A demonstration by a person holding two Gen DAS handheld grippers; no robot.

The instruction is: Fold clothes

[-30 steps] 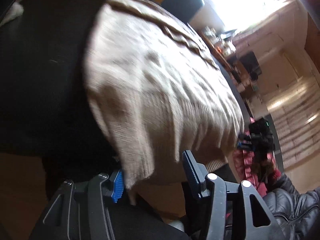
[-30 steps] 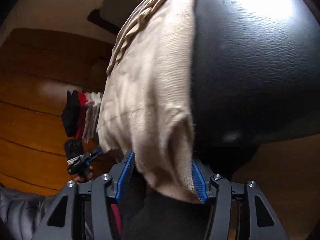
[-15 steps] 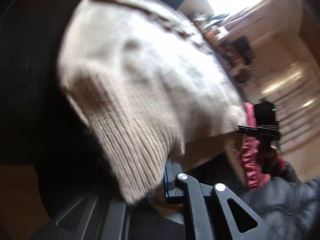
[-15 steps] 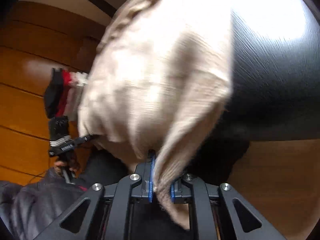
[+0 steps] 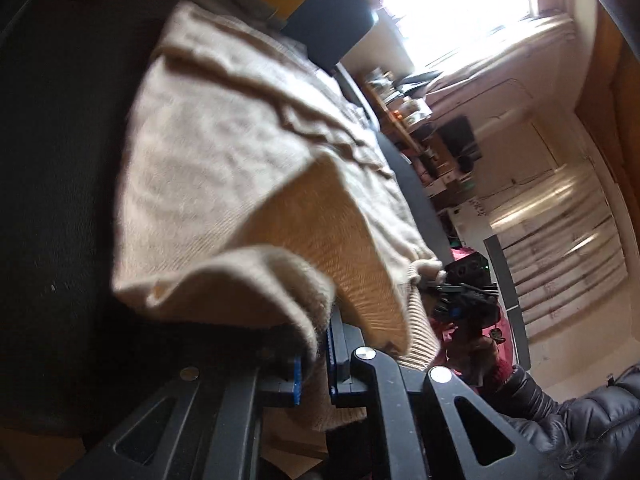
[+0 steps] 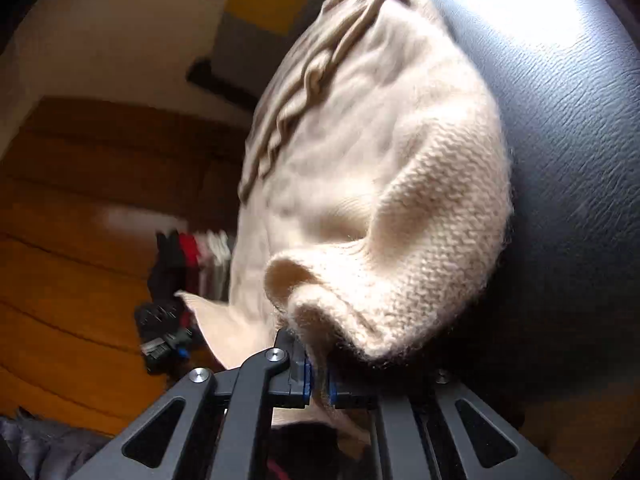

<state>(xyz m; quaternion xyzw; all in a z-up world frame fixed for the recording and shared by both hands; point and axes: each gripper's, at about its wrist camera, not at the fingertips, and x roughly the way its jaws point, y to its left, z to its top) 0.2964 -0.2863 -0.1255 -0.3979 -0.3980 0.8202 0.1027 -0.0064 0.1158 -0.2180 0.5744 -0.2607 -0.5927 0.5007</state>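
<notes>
Left wrist view shows both tools, open a second ago, now clamped on the cream sweater's [image 5: 208,184] hem, lifting it to fold.

Far end of the cream sweater [image 5: 224,168] motion-blurred, its hem swallowed between the left gripper [image 5: 314,364] pads, right gripper [image 6: 318,380] fingertips buried under knit, hanging garments [image 6: 192,264] smeared by blur, shelf clutter [image 5: 404,104] too small to identify

The left gripper [image 5: 314,364] is clamped on the sweater [image 5: 224,168] hem; the right gripper [image 6: 318,384] is pinched closed on its other corner.
</notes>
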